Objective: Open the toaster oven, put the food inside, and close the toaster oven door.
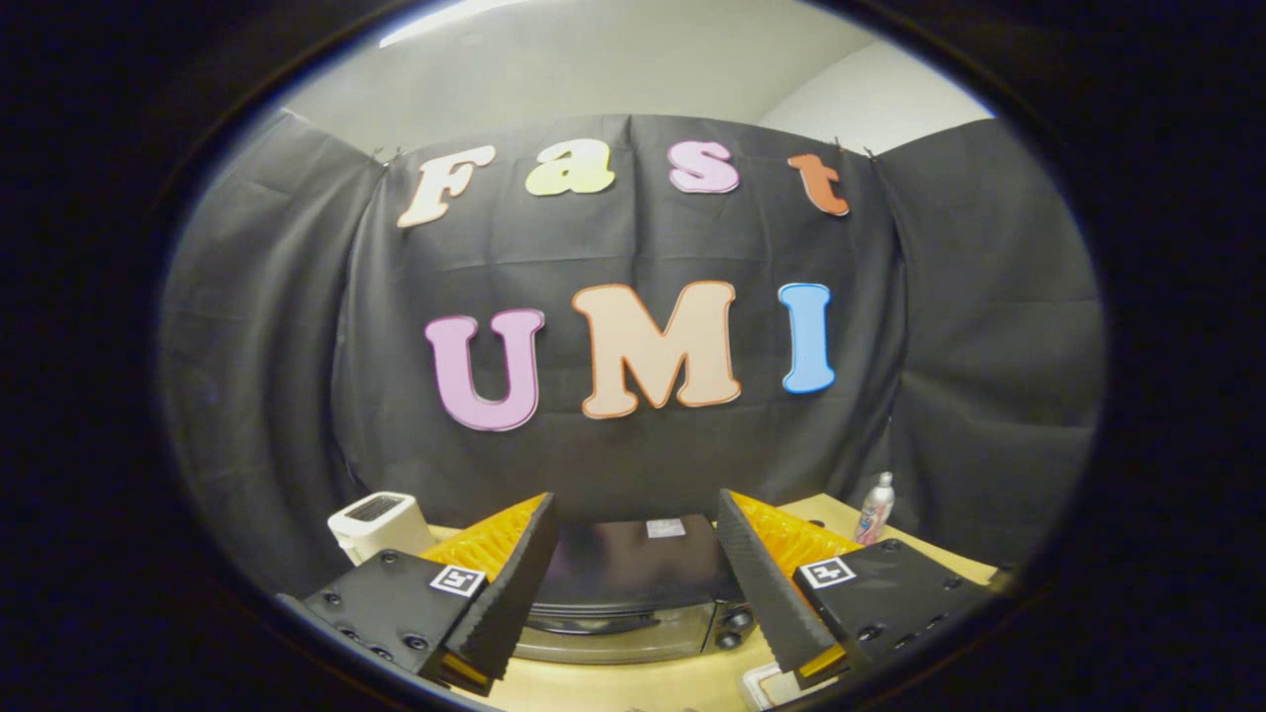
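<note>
A dark toaster oven [623, 569] stands on the wooden table [633, 682], seen from above and in front. Its flat top carries a small pale label, and its door with a bar handle [593, 623] looks closed. Two knobs [732, 628] sit at the right of the door. My gripper [633, 583] hangs above the table in front of the oven, open wide, with the oven showing between the two fingers and nothing held. The food is hidden from me.
A white boxy appliance [378, 522] stands left of the oven, beyond my left finger. A small bottle with a pink label [874, 509] stands at the back right near the cloth wall. A white object [767, 684] lies on the table under my right finger.
</note>
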Demonstrator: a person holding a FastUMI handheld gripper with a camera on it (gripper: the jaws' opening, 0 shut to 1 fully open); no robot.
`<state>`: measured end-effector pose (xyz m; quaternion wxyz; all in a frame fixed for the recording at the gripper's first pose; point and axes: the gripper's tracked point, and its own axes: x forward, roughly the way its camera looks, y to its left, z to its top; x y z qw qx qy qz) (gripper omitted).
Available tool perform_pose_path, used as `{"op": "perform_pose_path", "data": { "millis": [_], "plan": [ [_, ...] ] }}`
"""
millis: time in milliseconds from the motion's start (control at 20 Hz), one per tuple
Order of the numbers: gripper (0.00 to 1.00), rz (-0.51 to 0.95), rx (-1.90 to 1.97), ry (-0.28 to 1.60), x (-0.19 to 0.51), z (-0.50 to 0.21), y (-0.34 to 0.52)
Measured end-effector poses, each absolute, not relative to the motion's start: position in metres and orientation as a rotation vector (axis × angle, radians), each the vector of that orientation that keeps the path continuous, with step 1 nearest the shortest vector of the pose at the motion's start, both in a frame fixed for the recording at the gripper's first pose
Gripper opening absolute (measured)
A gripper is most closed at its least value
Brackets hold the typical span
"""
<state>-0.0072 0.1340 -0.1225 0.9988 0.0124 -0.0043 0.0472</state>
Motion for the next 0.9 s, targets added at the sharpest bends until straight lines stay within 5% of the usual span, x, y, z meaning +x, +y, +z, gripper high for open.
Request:
{"op": "perform_pose_path", "data": {
  "millis": [900],
  "plan": [
    [0.99, 0.205, 0.016, 0.166, 0.035, -0.276, 0.187]
  ]
}}
